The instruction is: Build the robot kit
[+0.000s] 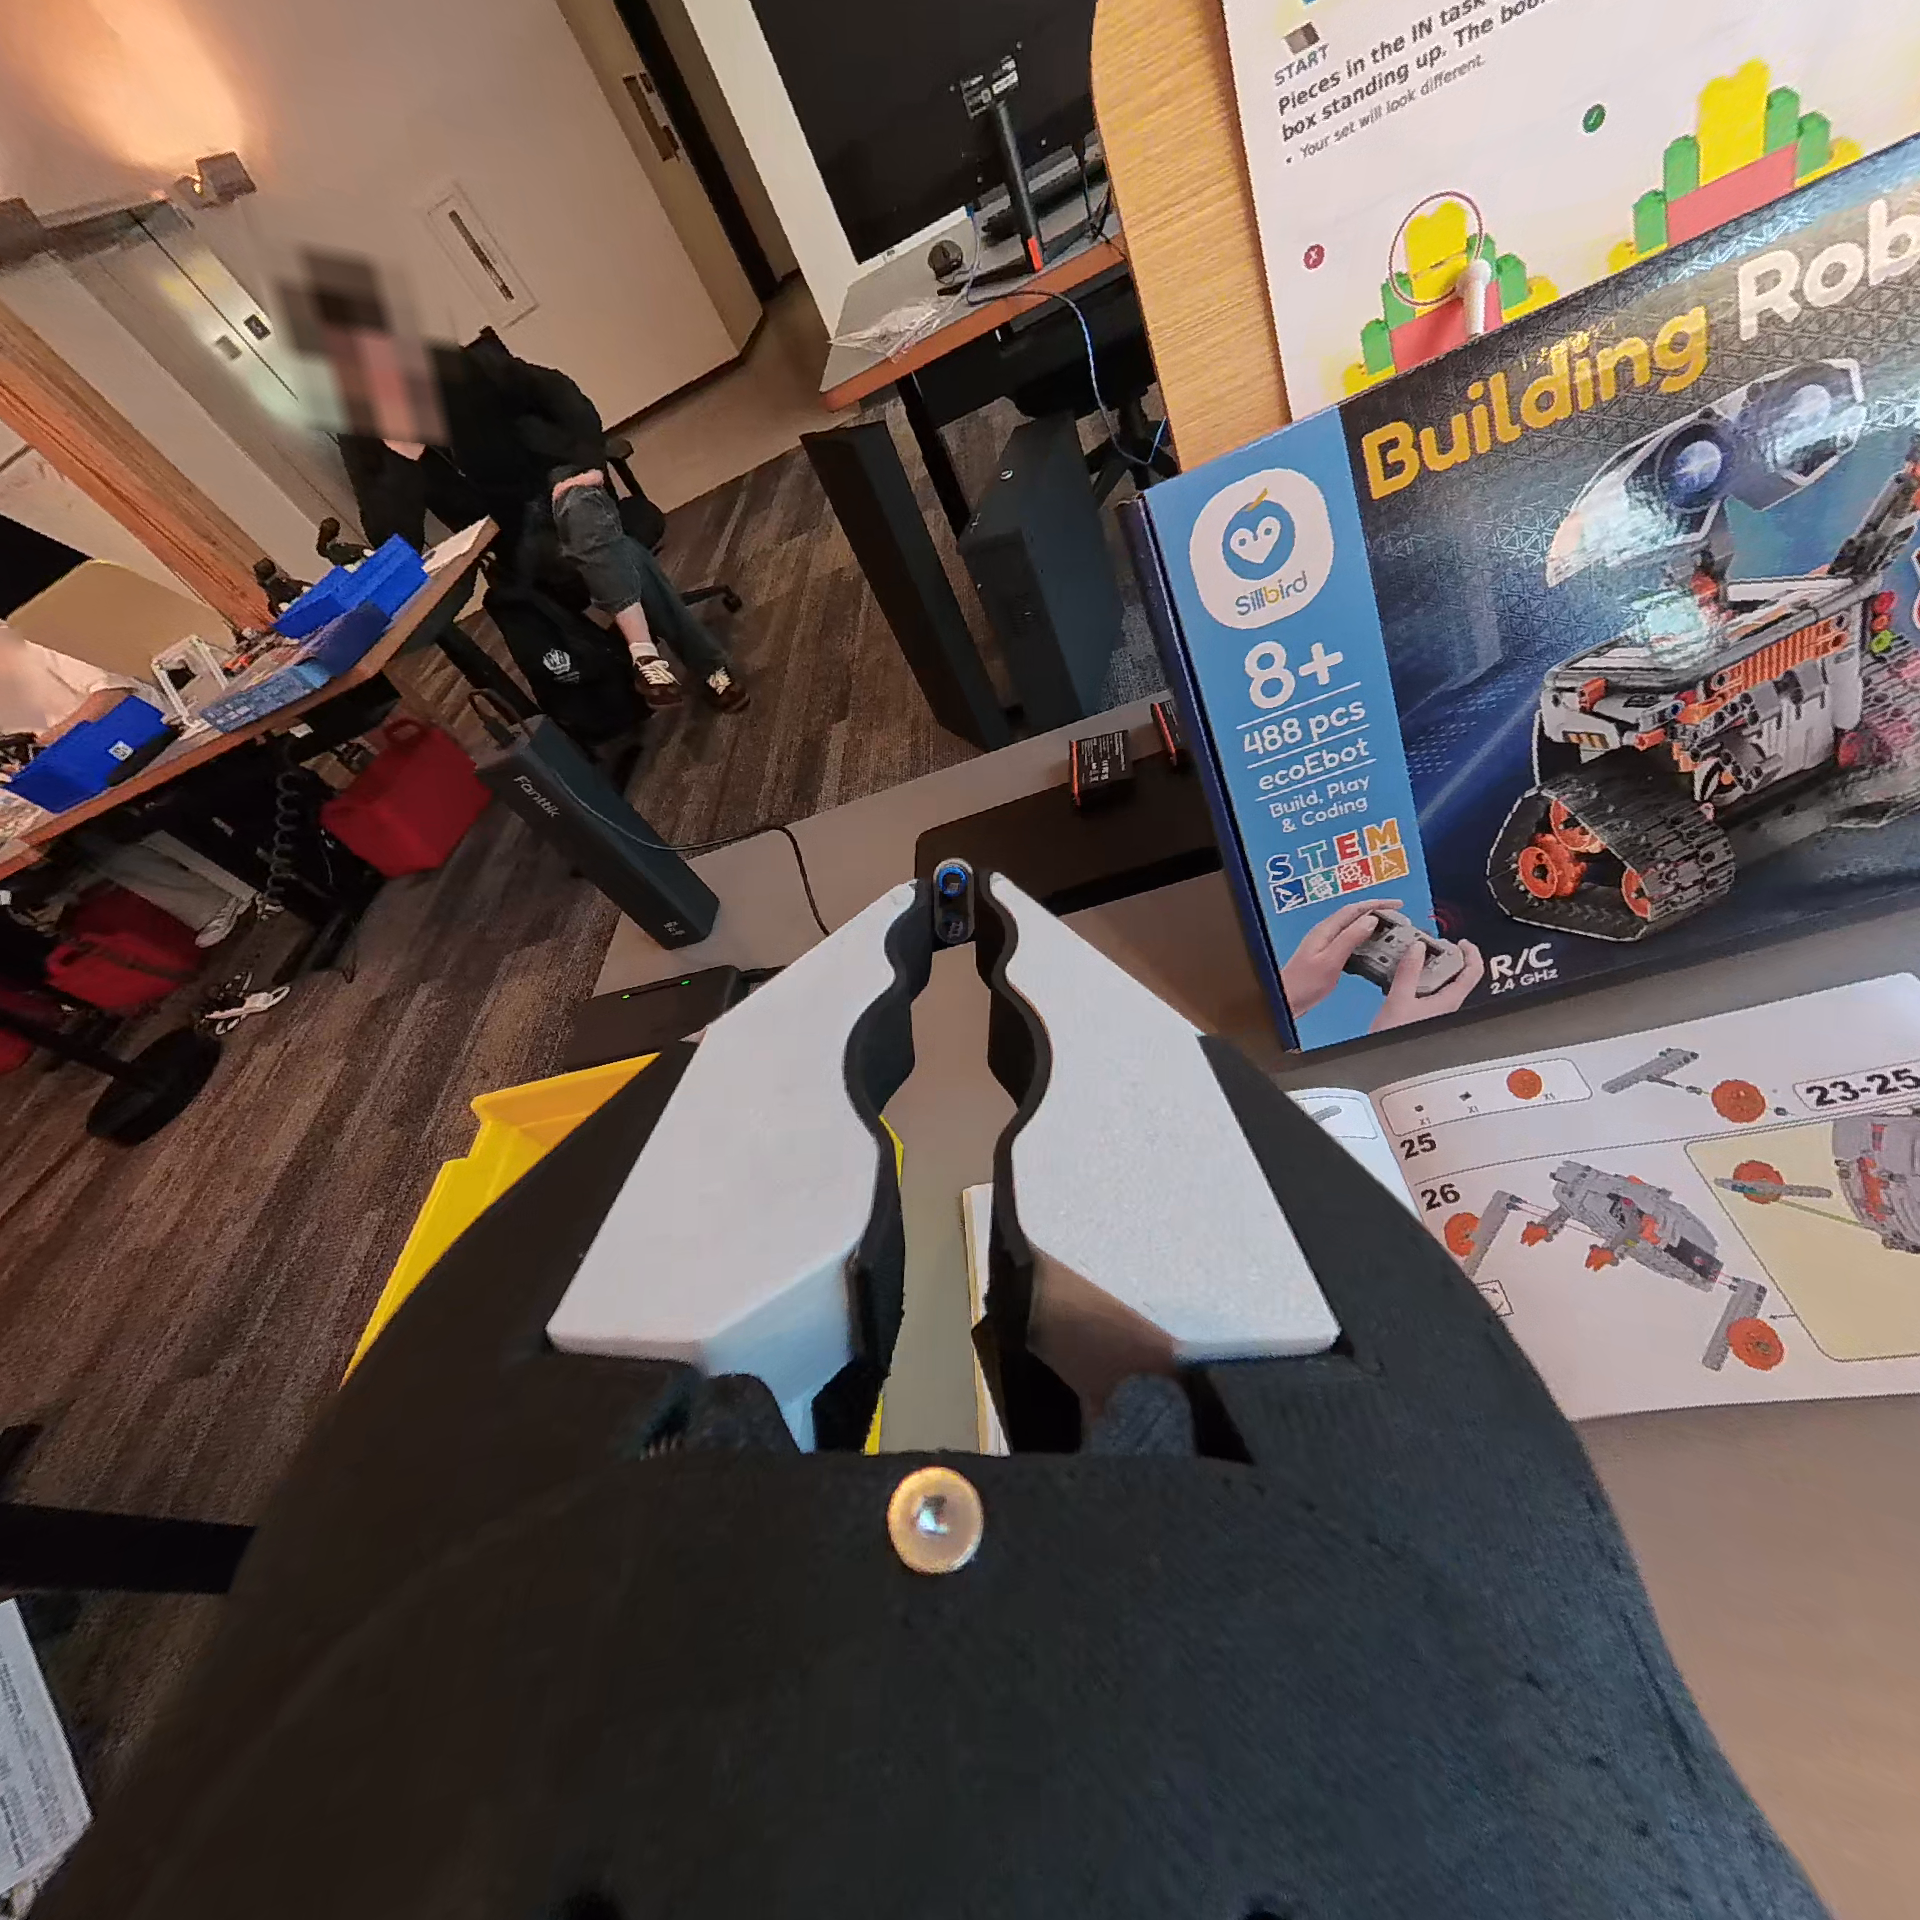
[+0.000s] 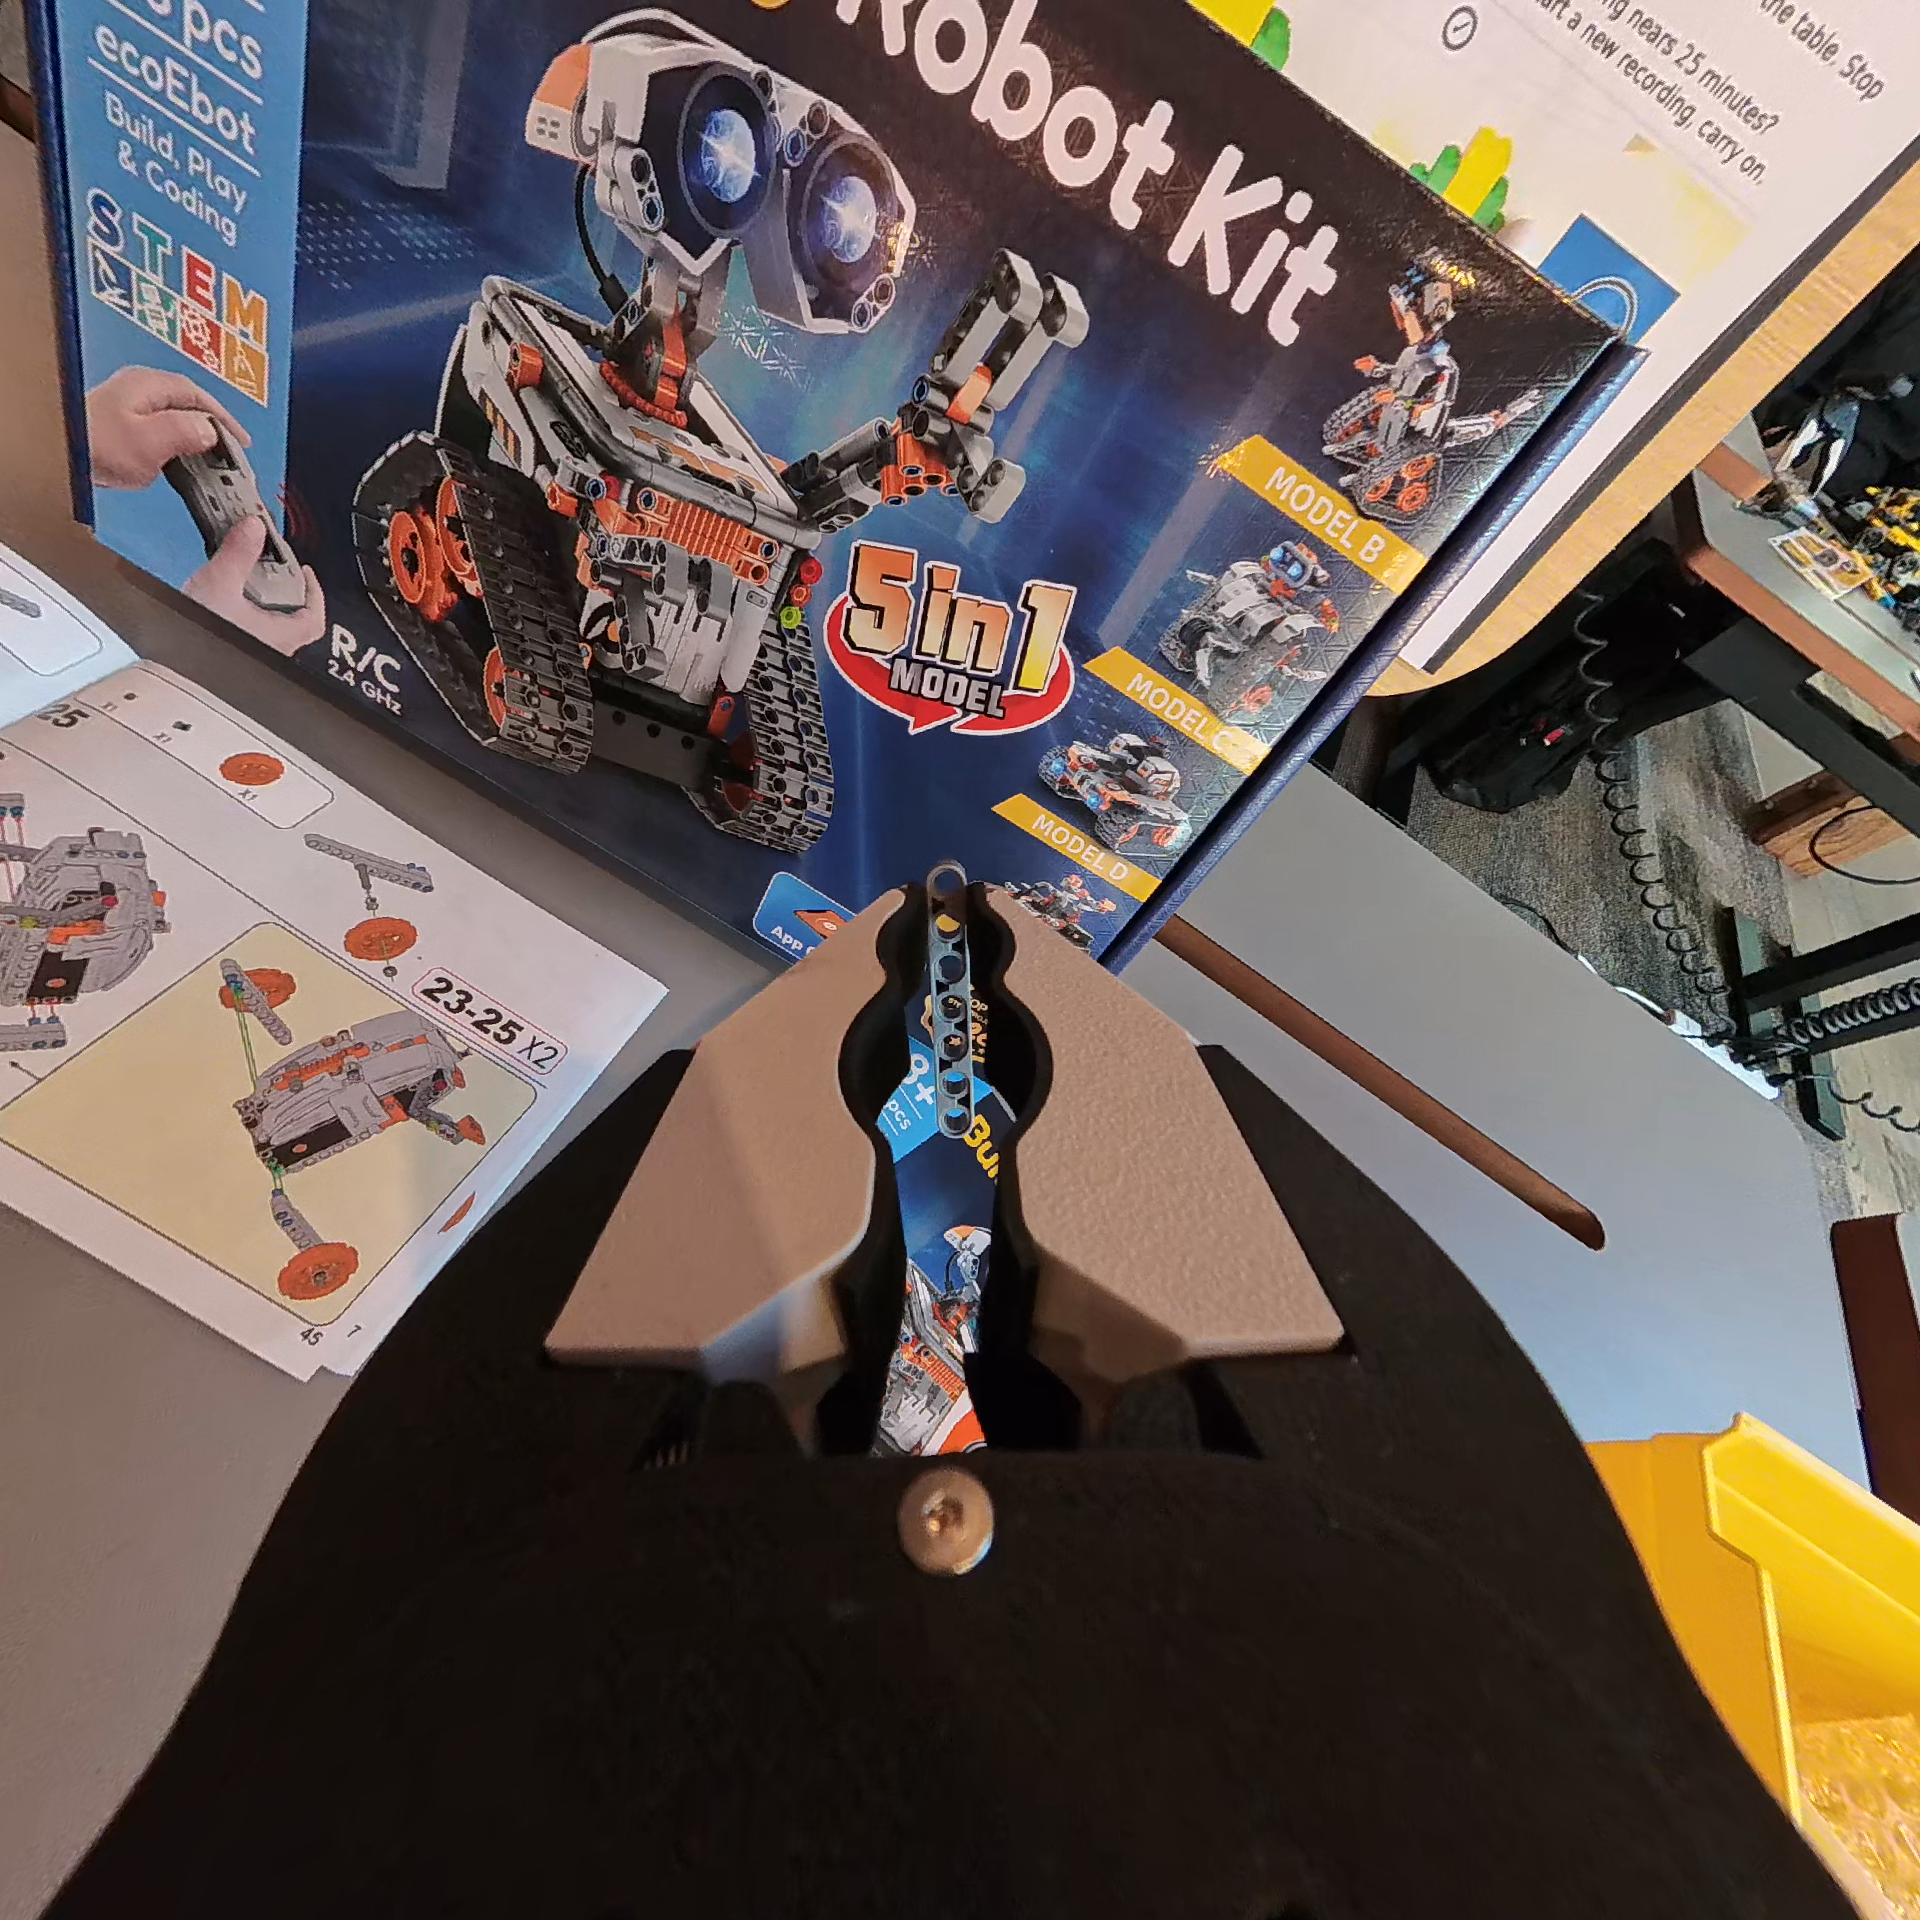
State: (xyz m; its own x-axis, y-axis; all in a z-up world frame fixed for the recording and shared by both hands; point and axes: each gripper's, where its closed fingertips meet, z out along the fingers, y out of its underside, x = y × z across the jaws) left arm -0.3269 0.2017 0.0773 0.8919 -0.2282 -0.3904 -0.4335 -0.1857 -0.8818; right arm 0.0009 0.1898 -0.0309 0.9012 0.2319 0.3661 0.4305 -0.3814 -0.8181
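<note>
Left claw (image 1: 953,896) pinches a stubby black connector (image 1: 952,906); right claw (image 2: 948,896) clamps a perforated grey beam (image 2: 948,1003).

Left gripper (image 1: 953,902): white fingers with black pads (image 1: 902,997), tips pinched close on a small black piece with a blue ring (image 1: 951,902). Right gripper (image 2: 948,896): tan fingers (image 2: 769,1132), tips clamped near the upper end of a thin grey holed beam (image 2: 949,1013), which runs back between the pads.
</note>
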